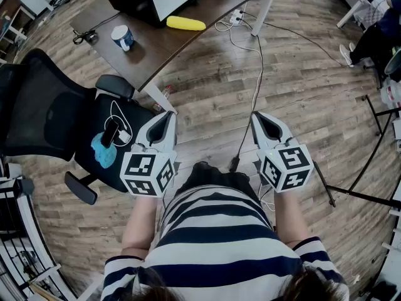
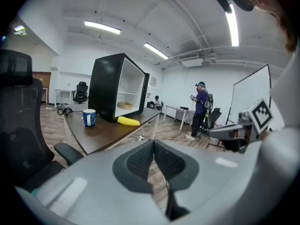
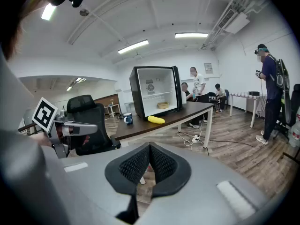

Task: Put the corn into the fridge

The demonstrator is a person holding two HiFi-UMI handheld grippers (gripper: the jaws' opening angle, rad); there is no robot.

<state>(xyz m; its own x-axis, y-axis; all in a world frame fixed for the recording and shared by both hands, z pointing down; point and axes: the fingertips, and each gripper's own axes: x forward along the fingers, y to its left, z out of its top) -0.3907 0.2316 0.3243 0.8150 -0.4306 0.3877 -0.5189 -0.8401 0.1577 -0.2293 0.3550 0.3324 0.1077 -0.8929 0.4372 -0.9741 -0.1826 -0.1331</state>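
One corn [image 1: 185, 23], a smooth yellow oblong, lies on the dark wood-grain surface [image 1: 188, 49] just before the boxy black fridge [image 2: 117, 86] with its white interior.
Cylindrical blue mug [image 1: 123, 37] further along the surface; black mesh chair [image 1: 44, 111] nearby. Left gripper [image 1: 168, 114] and right gripper [image 1: 257, 115], grey moulded shells, well apart from the corn; each one's ribbed black fingers [image 2: 140, 161] pressed together, pinching nothing.

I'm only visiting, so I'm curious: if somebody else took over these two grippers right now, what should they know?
Left gripper: shut, empty.
Right gripper: shut, empty. Both are over the floor, short of the table.
The corn lies on the table in front of the fridge, whose door is open.
Done: nothing yet; the corn is untouched.
Left: step up, grasp the corn, place it inside the fridge.
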